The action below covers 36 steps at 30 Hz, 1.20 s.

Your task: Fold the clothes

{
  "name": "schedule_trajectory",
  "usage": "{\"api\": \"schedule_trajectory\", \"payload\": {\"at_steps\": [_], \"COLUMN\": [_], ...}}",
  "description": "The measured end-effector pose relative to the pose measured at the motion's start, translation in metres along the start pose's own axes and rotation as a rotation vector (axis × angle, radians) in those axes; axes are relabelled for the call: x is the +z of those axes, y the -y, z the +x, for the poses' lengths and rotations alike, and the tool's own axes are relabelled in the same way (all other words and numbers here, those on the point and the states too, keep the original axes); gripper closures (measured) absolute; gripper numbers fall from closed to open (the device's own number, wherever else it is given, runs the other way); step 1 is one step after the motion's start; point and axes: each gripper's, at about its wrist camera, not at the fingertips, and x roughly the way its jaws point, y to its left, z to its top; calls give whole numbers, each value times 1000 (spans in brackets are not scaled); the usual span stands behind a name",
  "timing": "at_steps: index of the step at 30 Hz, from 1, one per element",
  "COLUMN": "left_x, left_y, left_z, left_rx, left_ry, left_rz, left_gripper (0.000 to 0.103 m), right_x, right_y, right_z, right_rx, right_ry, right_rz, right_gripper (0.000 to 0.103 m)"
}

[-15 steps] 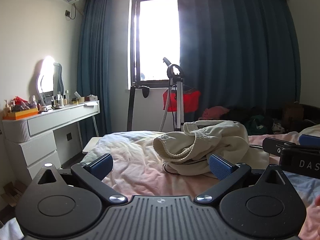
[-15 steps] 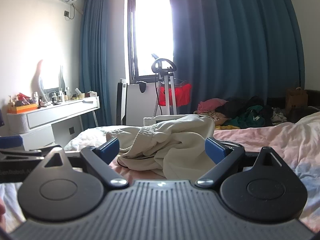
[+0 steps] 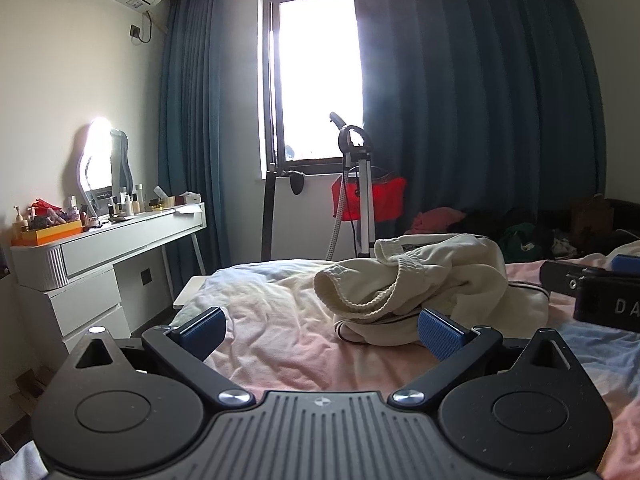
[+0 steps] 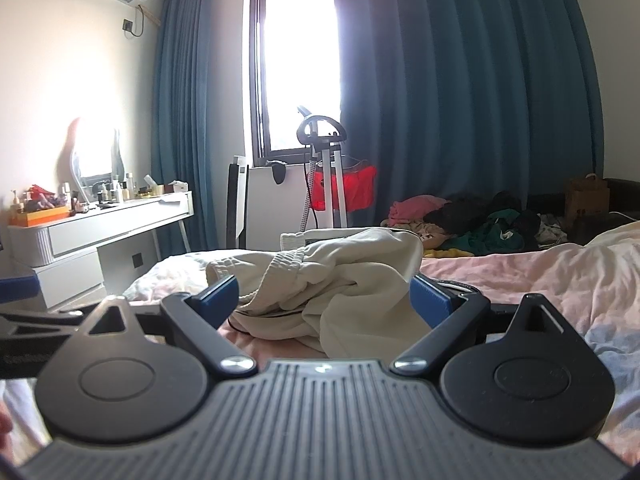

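Observation:
A crumpled cream garment (image 3: 424, 280) with a ribbed hem lies in a heap on the pink bed (image 3: 288, 320). My left gripper (image 3: 320, 330) hovers open just short of it, nothing between its blue pads (image 3: 440, 334); the heap sits ahead and to the right. In the right wrist view the same garment (image 4: 340, 280) lies straight ahead, and my right gripper (image 4: 324, 300) is open with the cloth's near edge showing between its pads, untouched. The right gripper's black body (image 3: 592, 292) shows at the right edge of the left wrist view.
A white dressing table (image 3: 108, 244) with bottles and a lit mirror stands at the left. A garment steamer stand (image 3: 360, 196) with a red item is by the window. A pile of mixed clothes (image 4: 472, 224) lies beyond the bed under the blue curtains.
Both grippers have eased slightly forward toward the cream garment; both stay open and the garment has not moved.

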Motion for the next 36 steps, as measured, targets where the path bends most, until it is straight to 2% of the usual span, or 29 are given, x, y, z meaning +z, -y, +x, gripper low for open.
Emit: {"api": "schedule_trajectory", "payload": {"at_steps": [11,19,31,36], "left_x": [-1,-4,-12,-15], "left_y": [5,6,5,4], "left_z": [5,10,21,24], "left_rx": [3,-26,-27,-66], "left_ry": [-11,-29,-58,-67], "left_rz": [8,8,3,-16], "left_gripper": [0,0,0,0], "right_x": [0,-1,-2,-5], "right_y": [6,3,7,9], "right_z": [4,4,12,16], "right_rx": [6,7,24,35], "right_ry": [-13,-17,-64,-94], "right_rz": [16,-1,32,50], "right_gripper": [9,9,9,9]}}
